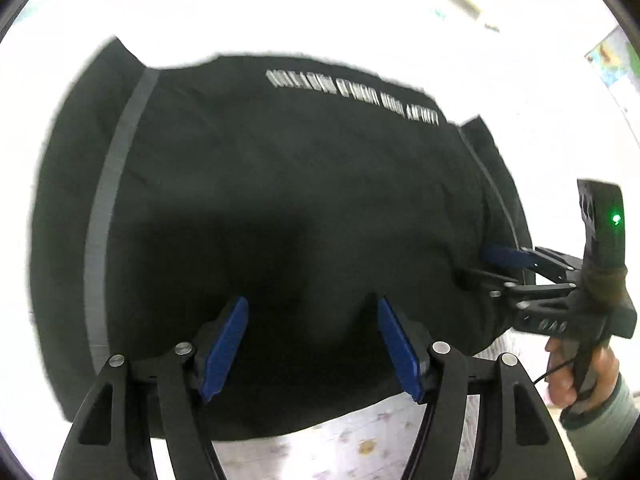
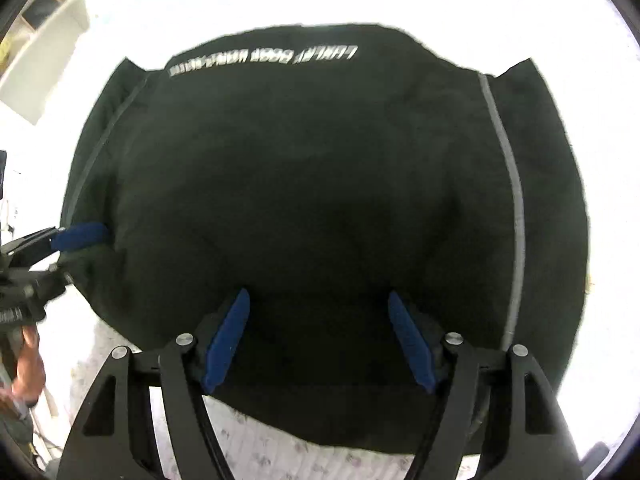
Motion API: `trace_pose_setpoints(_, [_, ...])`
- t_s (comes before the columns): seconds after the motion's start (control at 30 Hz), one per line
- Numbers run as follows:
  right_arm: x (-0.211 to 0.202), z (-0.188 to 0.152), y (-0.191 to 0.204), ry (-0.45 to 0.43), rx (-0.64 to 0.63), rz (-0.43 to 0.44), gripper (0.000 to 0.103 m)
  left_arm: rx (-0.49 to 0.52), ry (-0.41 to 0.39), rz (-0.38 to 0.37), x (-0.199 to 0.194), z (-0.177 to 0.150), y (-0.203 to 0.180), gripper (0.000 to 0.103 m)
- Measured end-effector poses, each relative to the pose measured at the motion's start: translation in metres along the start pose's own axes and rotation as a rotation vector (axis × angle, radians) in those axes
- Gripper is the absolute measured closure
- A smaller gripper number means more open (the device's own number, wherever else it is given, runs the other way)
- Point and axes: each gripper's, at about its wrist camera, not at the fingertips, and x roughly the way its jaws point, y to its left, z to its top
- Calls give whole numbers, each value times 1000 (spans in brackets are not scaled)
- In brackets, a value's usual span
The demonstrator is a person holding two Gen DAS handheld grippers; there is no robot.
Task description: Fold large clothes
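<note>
Cloth first, from the left wrist view: black garment [image 1: 280, 180] spread flat on pale flower-printed covering [image 1: 360, 448], filling most of the picture, white lettering [image 1: 352, 96] along the far edge, grey stripe [image 1: 108, 200] down one side, fainter one at the other. Left gripper [image 1: 312, 348] over the near hem, blue pads [image 1: 224, 348] standing wide, dark cloth behind and between them but none seen pressed against either. Right gripper [image 1: 488, 268] off at the garment's side edge, one blue pad lying above the cloth, lower finger partly lost against black fabric; jaws apart, no sure pinch. Hand [image 1: 576, 376] in grey-green sleeve [image 1: 612, 404] on its handle.

From the right wrist view: same garment, lettering far, brighter stripe on the opposite side, near hem below the pads. Right gripper equally wide, nothing visibly clamped. Left gripper at the picture's edge, one pad over the side seam, mouth open. Pale shelf [image 2: 44, 52] beyond, well apart from the cloth.

Handling, as judgement: soft, limp, probably thickish knit, bulky rather than heavy; no stiffness to carry a fold, so sagging in the middle likely if lifted at one point. Neither fragile nor slippery, though layers apt to slide on each other. Best taken at two matching points on hem or side seams, both layers pinched together, both ends moved evenly to keep the crease straight
</note>
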Motion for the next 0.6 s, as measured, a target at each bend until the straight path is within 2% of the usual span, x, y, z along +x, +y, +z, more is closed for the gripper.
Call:
trace_pose_setpoints(0.03, [-12, -2, -8, -17, 19, 6, 28, -13, -15, 6, -10, 1, 10, 35])
trace_pose_setpoints(0.17, [-48, 3, -50, -94, 124, 8, 27, -160, -110, 138, -59, 16, 75, 34])
trace_pose_setpoints(0.23, [-64, 16, -87, -136, 161, -23, 25, -205, -140, 165, -73, 20, 103, 34])
trace_pose_setpoints(0.3, [-73, 26, -106, -160, 189, -57, 23, -249, -149, 167, -80, 25, 131, 34])
trace_pose_setpoints(0.33, [-79, 24, -118, -166, 206, -69, 22, -262, -150, 149, -82, 27, 140, 34])
trace_pose_setpoints(0.4, [-78, 28, -139, -165, 245, -62, 22, -293, -127, 64, -73, 34, 164, 34])
trace_pose_setpoints(0.43, [-75, 30, -146, -163, 257, -50, 22, -310, -109, 27, -62, 35, 161, 34])
trace_pose_setpoints(0.53, [-65, 25, -165, -146, 283, -5, 22, -370, -61, -105, -43, 27, 179, 34])
trace_pose_setpoints(0.57, [-58, 26, -168, -137, 293, 21, 22, -402, -38, -147, -23, 31, 177, 34])
trace_pose_setpoints(0.6, [-46, 27, -169, -126, 305, 50, 22, -421, -24, -166, -16, 29, 178, 34])
